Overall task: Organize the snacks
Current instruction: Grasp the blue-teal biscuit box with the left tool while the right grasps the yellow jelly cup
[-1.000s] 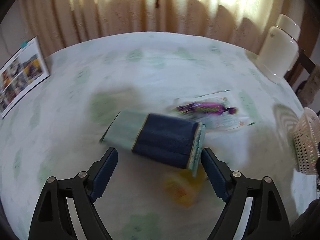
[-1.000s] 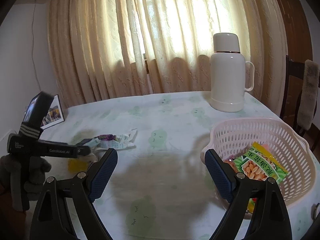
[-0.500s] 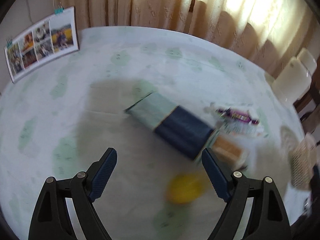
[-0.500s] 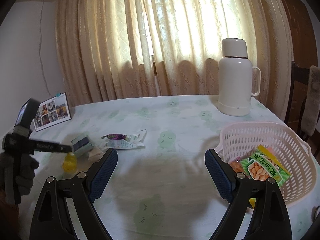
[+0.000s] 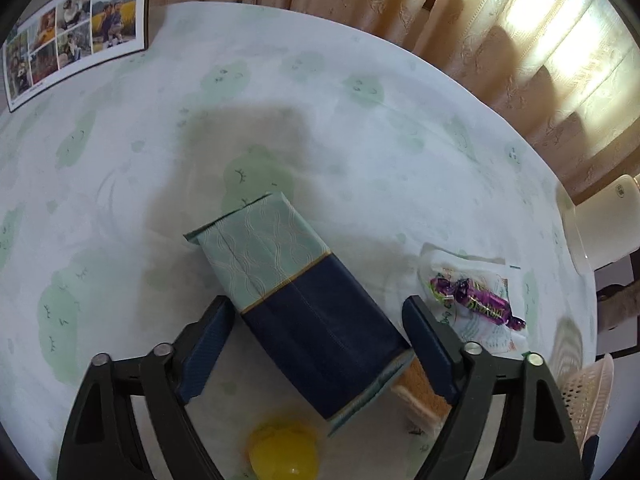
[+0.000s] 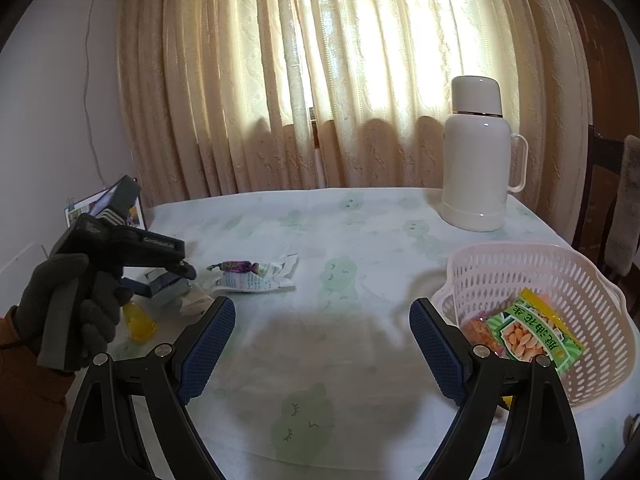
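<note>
Swung in over the box [image 5: 304, 304] since earlier, left gripper [image 5: 316, 344] closing astride it.
Box lying slantwise between the pads, not yet pinched; right gripper [image 6: 322, 344] wide, empty, farther off.

the left hand-held gripper [image 5: 318, 344] tilts steeply downward, its blue-padded jaws closing with a box between them, the pads not pressing on it. a grey-gloved left hand [image 6: 70, 312] grips its handle, an orange-brown sleeve at the wrist. the right hand-held gripper [image 6: 322, 344] points forward at a shallow downward angle, jaws spread wide and empty.
</note>
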`<state>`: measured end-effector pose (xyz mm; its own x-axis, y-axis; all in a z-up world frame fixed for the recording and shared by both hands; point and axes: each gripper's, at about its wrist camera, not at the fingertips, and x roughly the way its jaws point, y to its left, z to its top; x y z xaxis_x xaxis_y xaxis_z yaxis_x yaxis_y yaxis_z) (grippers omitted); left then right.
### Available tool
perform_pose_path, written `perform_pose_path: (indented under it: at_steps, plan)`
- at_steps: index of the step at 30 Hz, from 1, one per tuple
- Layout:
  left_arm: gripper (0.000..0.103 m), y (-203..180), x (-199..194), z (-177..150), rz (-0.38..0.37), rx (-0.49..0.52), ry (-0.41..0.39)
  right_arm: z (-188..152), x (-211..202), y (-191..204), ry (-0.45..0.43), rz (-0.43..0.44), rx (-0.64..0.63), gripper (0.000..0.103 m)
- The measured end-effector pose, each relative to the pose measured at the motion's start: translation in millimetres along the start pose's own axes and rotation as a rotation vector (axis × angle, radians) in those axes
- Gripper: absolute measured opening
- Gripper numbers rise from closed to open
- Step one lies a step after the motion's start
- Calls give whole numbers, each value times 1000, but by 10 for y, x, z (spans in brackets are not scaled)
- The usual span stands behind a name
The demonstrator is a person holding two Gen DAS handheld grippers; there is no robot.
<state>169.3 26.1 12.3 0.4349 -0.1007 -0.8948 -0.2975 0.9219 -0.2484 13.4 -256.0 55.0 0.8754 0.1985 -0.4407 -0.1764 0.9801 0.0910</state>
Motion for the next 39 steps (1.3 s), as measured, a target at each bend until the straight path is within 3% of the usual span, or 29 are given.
perform_pose_path:
  at_steps: [5, 12, 16, 17, 21, 27, 29, 30, 32, 36, 39]
  plan:
    - [56, 38, -33, 1, -26, 16, -5, -34, 29, 31, 10, -4, -19, 89]
    - [45, 152, -286, -41, -45, 72, -69, -74, 68, 100, 20, 17, -54, 89]
    - [36, 241, -474, -91, -49, 108, -114, -104, 120, 203, 42, 43, -89, 89]
    - [23, 283, -502, -107, -46, 113, -117, -104, 136, 230, 48, 50, -94, 89]
    - [19, 395, -534, -129, -59, 115, -110, -92, 216, 460, 111, 135, -125, 89]
    - [19, 636, -604, -123, -68, 92, -122, -67, 459, 1060, 254, 382, -170, 89]
    - [21, 700, -630, -118, -69, 81, -130, -85, 571, 1253, 291, 429, -194, 86]
    - [22, 721, -637, -119, -66, 78, -132, -100, 647, 1363, 307, 433, -213, 85]
    - [38, 737, -636, -122, -56, 75, -136, -120, 783, 1532, 338, 440, -237, 77]
    - [45, 743, -625, -118, -69, 75, -127, -149, 1092, 1790, 406, 454, -254, 66]
    - [53, 747, -621, -115, -70, 73, -127, -182, 1275, 1903, 445, 456, -245, 50]
